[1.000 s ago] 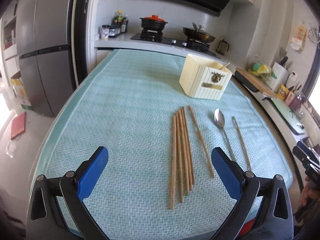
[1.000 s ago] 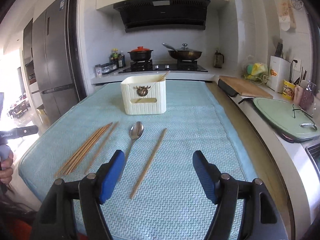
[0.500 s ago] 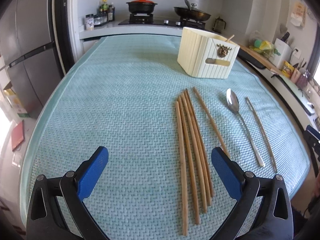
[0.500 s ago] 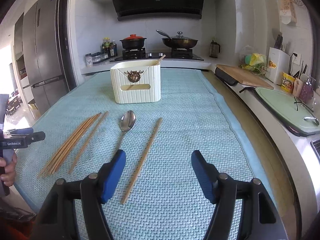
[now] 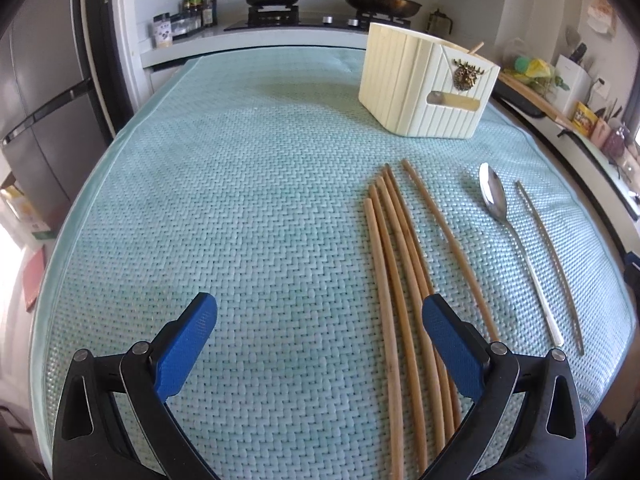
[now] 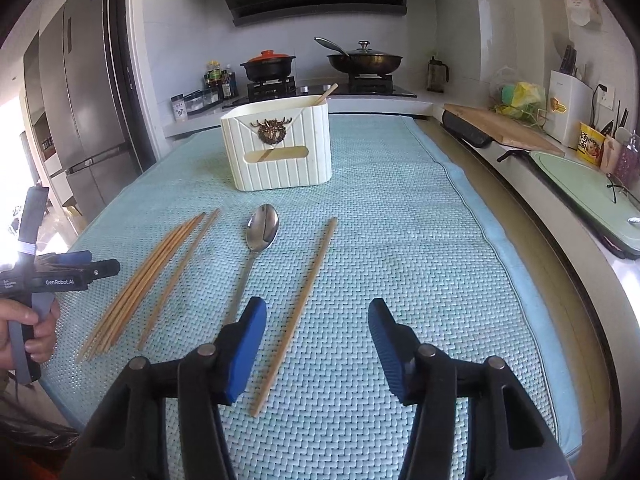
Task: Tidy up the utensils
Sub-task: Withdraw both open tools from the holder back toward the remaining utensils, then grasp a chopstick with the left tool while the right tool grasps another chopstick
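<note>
Here, both tools gape empty — left tool (image 5: 316, 330), right tool (image 6: 317, 334). The chopsticks (image 5: 404, 264), low right, look light, stiff, rolly — pinch mid-length.

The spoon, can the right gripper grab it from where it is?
Probably yes. The spoon lies bare on the mat just ahead of the open right gripper, slightly to its left, with nothing on top; the lone chopstick lies beside it, apart.

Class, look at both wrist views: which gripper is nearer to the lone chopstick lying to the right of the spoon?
Right. The right gripper is open around the lone chopstick; the left gripper is open over the mat beside the bundle, further left.
</note>
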Available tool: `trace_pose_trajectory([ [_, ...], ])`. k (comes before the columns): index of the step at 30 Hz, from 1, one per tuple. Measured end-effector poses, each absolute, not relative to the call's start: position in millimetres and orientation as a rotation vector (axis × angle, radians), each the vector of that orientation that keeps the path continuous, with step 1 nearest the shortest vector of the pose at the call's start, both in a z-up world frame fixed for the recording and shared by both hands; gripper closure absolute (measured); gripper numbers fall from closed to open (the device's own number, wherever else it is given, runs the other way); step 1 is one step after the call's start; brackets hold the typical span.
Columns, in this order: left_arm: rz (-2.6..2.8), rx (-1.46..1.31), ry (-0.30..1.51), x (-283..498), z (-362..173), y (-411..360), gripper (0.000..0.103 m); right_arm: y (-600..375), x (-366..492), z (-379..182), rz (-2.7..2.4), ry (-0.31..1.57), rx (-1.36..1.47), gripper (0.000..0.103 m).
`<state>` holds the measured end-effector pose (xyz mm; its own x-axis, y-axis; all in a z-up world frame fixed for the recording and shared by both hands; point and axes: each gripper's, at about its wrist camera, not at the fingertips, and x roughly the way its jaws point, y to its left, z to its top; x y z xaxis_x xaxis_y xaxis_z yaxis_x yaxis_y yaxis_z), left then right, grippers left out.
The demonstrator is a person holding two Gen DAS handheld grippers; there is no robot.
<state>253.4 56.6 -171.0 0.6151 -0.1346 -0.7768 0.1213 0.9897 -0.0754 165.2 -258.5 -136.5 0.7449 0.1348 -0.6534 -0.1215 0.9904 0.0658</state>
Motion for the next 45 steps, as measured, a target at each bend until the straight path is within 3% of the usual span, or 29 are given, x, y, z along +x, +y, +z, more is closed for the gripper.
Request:
trace_pose_trajectory([
  [20,-0.132,0.036,0.967,270,-193,56,0.001,-263,174,-149,0.166,0.788,0.048,0.049],
  [34,-0.176,0.088,1.022,312,-191,46,0.002,-252,263,-190,0.226,0.933,0.036,0.049],
  [39,-0.203,0.091,1.038,334,-187,41,0.018,-242,311,-194,0.202,0.961,-0.016,0.051],
  [45,-0.236,0.147,1.087,352,-182,24,0.036,-234,351,-190,0.19,1.033,-0.066,0.07],
])
